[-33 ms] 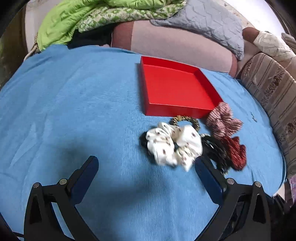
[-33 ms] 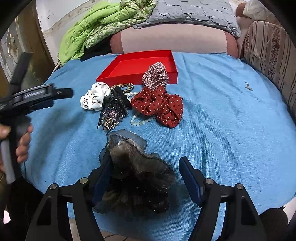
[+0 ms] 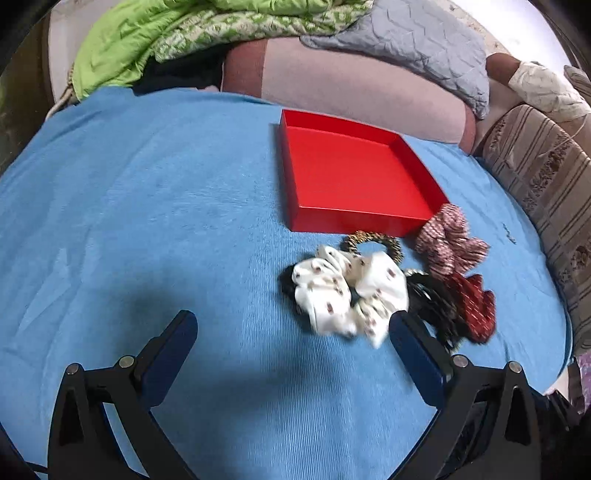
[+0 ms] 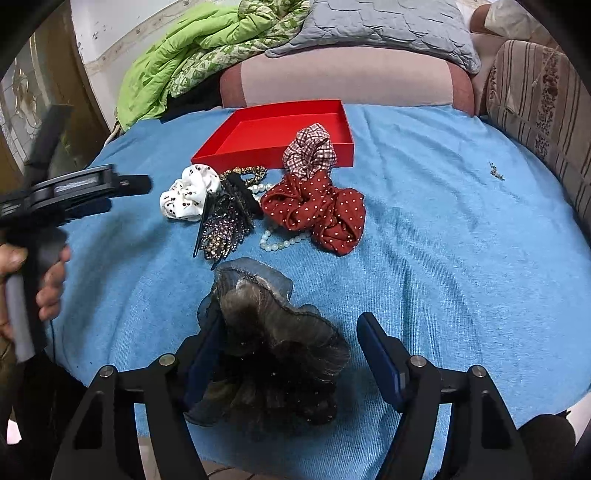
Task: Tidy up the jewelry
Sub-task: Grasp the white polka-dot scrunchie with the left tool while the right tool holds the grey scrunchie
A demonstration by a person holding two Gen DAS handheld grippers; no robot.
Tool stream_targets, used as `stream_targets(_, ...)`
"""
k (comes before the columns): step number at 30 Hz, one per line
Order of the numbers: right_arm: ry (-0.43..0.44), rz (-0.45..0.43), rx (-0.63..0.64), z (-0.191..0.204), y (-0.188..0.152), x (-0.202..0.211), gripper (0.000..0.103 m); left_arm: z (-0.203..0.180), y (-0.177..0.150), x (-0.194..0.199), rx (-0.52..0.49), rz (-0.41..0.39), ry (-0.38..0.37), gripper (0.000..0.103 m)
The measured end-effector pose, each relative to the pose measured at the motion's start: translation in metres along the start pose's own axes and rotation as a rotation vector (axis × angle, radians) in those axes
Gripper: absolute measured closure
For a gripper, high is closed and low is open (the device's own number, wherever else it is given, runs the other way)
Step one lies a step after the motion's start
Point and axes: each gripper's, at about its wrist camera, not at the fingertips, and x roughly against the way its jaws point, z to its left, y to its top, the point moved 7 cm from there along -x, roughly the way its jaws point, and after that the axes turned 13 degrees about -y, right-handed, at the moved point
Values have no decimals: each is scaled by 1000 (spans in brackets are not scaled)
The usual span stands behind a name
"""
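An empty red tray [image 3: 354,181] [image 4: 273,129] sits on the blue cloth. In front of it lies a pile: a white spotted scrunchie [image 3: 343,291] [image 4: 188,195], a gold-brown hair tie [image 3: 373,240], a checked scrunchie [image 3: 447,240] [image 4: 310,147], a red dotted scrunchie [image 3: 472,306] [image 4: 321,210], a beaded black hair clip [image 4: 225,225] and a pearl string [image 4: 280,243]. My left gripper [image 3: 291,347] is open, just short of the white scrunchie. My right gripper [image 4: 291,354] is open around a grey-black frilly scrunchie [image 4: 273,354], which touches the left finger.
The blue cloth [image 3: 147,206] covers a rounded table, its edge near both grippers. Behind stand a pink-brown sofa back [image 4: 347,77], a grey cushion [image 4: 388,26] and green bedding [image 4: 192,55]. A striped armrest [image 4: 535,99] is at the right. A tiny metal piece [image 4: 495,171] lies apart.
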Motion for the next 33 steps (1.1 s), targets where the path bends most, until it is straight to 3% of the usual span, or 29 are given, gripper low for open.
stream_targets(5, 14, 8, -11, 0, 0, -3, 40, 4, 4, -28, 26, 48, -51, 10)
stream_targets(7, 19, 17, -12, 1, -1, -5, 44, 2, 3, -37, 29, 73, -67, 23)
stream_targets(8, 25, 20, -13, 1, -2, -6, 50, 1, 1, -42, 27, 88, -71, 36)
stream_targets(9, 31, 23, -15, 2, -3, -7, 57, 0, -3, -48, 24, 116, -76, 62)
stream_targets(10, 39, 27, -18, 2, -3, -7, 60, -2, -5, -52, 24, 134, -82, 79)
stream_targets(11, 44, 28, -22, 2, -3, -7, 67, -3, -5, -53, 23, 131, -82, 80)
stream_targets(12, 46, 28, -27, 1, -3, -7, 78, -5, -4, -51, 22, 122, -79, 86)
stream_targets(15, 56, 36, -55, -5, -2, -5, 87, -14, -4, -40, 19, 114, -95, 87)
stream_targets(24, 138, -15, -133, -18, 15, 22, 91, -57, 2, 30, -112, 38, -115, 87)
stream_targets(33, 174, -119, -161, -36, 91, 62, 91, -84, 62, 87, -175, -5, -141, 87)
